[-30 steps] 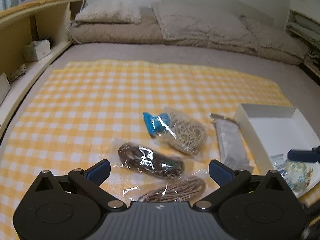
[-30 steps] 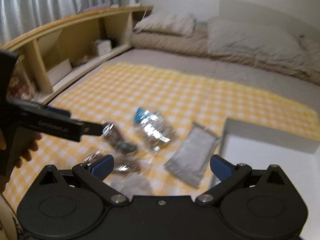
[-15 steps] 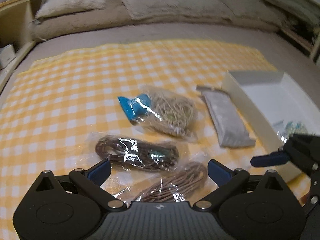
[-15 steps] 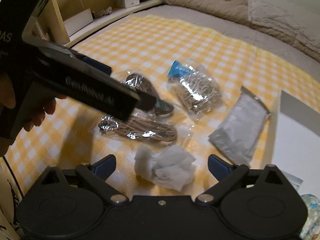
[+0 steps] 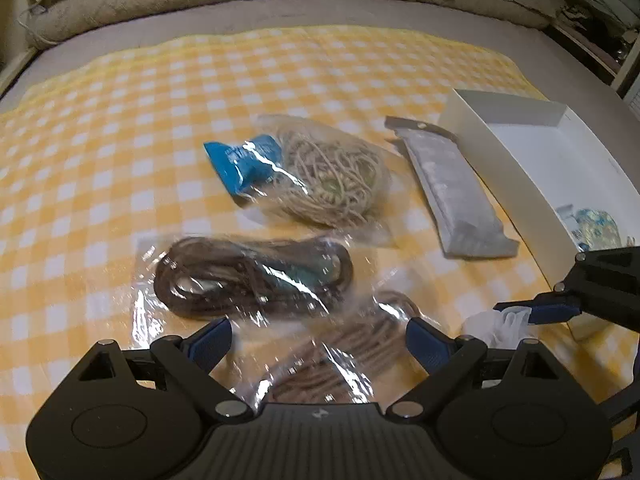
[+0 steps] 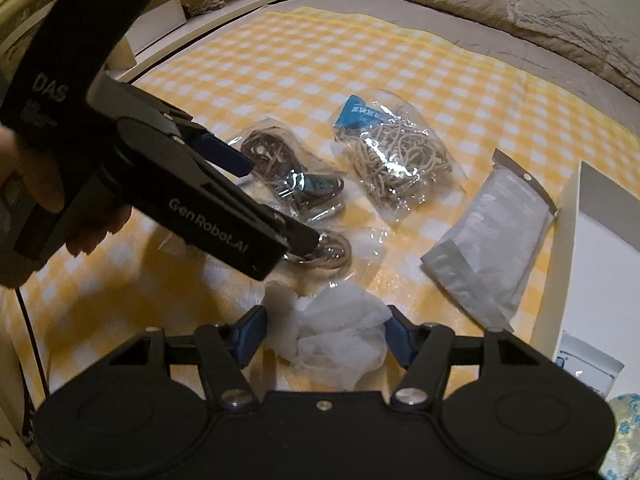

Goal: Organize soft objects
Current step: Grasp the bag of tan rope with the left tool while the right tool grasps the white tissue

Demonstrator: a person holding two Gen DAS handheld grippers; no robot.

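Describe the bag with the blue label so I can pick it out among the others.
On the yellow checked cloth, left of the white box, lie several clear bags. The bag with the blue label is the farthest one, beside the grey flat pouch. It alone holds pale tangled cord and a blue label; the two nearer bags hold brown cord.

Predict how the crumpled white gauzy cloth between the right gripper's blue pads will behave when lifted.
The crumpled white gauzy cloth looks thin and loosely bunched, so it probably squashes and droops. It seems light for its bulk. The right gripper's closing jaws may catch only some folds.
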